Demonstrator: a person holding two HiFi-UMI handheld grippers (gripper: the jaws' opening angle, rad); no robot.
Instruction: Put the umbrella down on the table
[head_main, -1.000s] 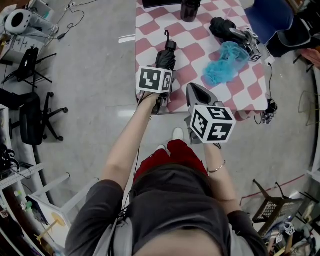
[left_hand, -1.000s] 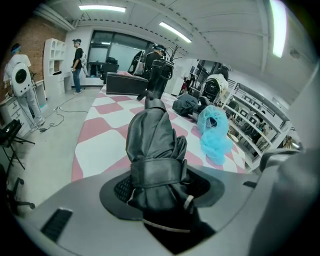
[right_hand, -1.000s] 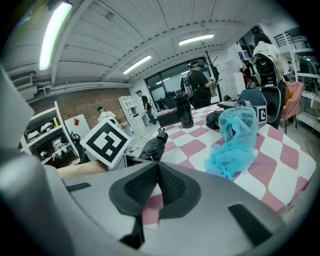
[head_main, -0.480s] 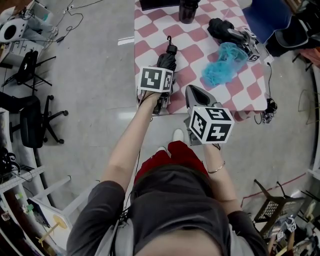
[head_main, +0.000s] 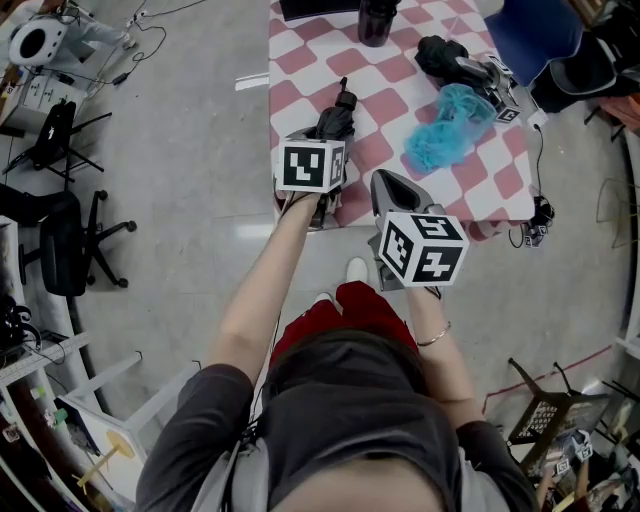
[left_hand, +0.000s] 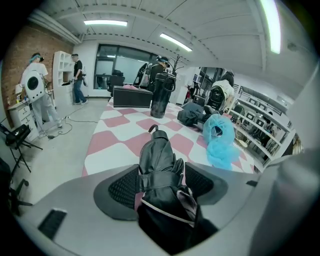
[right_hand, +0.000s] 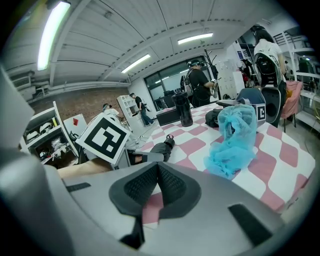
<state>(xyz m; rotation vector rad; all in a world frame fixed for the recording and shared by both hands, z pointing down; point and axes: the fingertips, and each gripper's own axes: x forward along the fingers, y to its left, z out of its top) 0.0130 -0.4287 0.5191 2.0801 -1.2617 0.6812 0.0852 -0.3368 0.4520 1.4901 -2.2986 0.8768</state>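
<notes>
The folded black fabric umbrella (left_hand: 160, 170) lies lengthwise between the jaws of the left gripper (left_hand: 161, 182), its strapped middle level with the pads and its hooked tip pointing away beyond them, resting on the pink-and-white checked table (left_hand: 115, 135); those jaws stand wide apart, with floor and cloth showing in the gaps either side of the bundle, so the clamp looks released; the right gripper (right_hand: 158, 184) has its jaws pressed together on nothing, with the umbrella well off to their left and a crumpled turquoise net (right_hand: 232, 140) ahead to their right; judged from this, the putting-down is all but done, and what seems left is to draw the left jaws back off the umbrella without dragging it; the umbrella's near end drops out of sight under the left gripper's body, so whether it sits fully on the table or overhangs the edge cannot be told; in the head view the marker cube covers the left jaws and much of the umbrella; whether a pad brushes the fabric is unclear.
</notes>
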